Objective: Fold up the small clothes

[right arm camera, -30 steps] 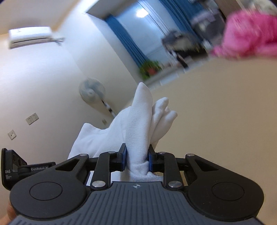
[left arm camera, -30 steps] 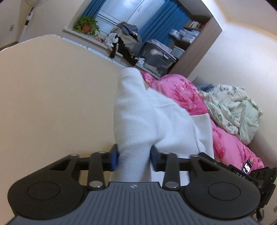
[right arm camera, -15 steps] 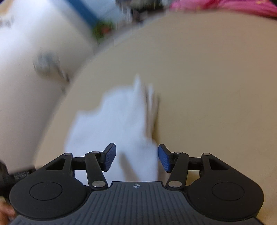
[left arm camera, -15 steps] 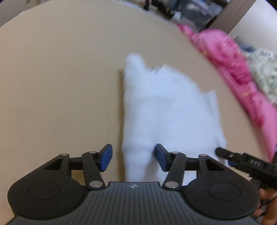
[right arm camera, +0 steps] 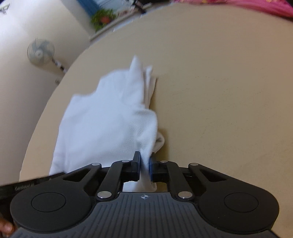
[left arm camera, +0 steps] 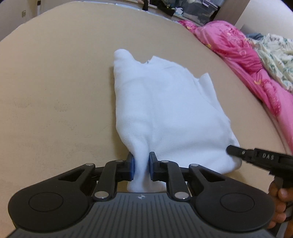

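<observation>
A small white garment (left arm camera: 168,109) lies on the beige table (left arm camera: 55,91), folded over itself. My left gripper (left arm camera: 141,167) is shut on the garment's near left corner, low at the table. My right gripper (right arm camera: 145,168) is shut on the near right corner of the same garment (right arm camera: 109,120). The right gripper's body also shows at the right edge of the left wrist view (left arm camera: 256,157). The cloth bunches between each pair of blue pads.
Pink bedding (left arm camera: 247,60) and a floral blanket (left arm camera: 274,58) lie past the table's right edge. A standing fan (right arm camera: 41,52) and a potted plant (right arm camera: 102,18) stand beyond the far left edge. Storage boxes (left arm camera: 197,9) sit far back.
Both grippers came down from holding the garment in the air, opened half a second ago with the cloth on the table, and are now shut again on its near corners.
</observation>
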`<state>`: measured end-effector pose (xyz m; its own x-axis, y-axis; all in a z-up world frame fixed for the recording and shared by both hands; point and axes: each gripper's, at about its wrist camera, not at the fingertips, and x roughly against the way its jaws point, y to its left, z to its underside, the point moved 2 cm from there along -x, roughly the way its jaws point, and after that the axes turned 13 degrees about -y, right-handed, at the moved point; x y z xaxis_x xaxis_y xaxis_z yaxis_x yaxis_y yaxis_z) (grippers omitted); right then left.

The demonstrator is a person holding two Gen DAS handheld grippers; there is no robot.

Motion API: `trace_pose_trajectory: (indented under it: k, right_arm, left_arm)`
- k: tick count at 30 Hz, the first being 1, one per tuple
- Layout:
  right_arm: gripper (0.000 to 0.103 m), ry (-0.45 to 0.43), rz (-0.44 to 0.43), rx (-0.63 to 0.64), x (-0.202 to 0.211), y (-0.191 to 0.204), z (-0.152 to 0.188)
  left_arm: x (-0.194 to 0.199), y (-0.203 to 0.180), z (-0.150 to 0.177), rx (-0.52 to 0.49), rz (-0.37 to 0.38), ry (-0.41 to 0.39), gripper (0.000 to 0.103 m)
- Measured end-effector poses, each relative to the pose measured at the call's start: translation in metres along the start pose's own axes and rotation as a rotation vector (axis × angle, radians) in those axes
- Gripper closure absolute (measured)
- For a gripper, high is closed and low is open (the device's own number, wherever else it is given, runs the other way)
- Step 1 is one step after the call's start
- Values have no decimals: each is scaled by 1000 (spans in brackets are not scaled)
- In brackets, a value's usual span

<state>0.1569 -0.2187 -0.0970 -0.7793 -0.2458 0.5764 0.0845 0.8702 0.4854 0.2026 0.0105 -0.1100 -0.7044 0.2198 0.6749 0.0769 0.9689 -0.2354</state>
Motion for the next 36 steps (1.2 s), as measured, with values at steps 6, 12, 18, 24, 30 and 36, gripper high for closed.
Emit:
trace_pose_trajectory:
  k: [6, 12, 18, 24, 30, 36]
  right_arm:
    - [78, -1, 161, -23, 22, -15, 1]
    - [22, -157, 97, 137, 101, 23, -5]
    - [1, -300, 48, 271, 175, 61, 15]
    - [1, -384, 80, 333, 204, 68, 53]
    - [1, -316, 96, 333, 177, 65, 59]
    - [1, -276, 140, 319, 160, 57, 57]
  left_arm:
    - [58, -2, 5, -101, -123, -57, 55]
    - [143, -32, 12, -228, -251, -230, 16]
    - [209, -48, 36, -237, -279, -300, 0]
    - [228, -59, 64, -193, -248, -343, 0]
    - [186, -63, 84, -126, -239, -253, 0]
    - [167, -64, 82, -144, -219, -254, 0]
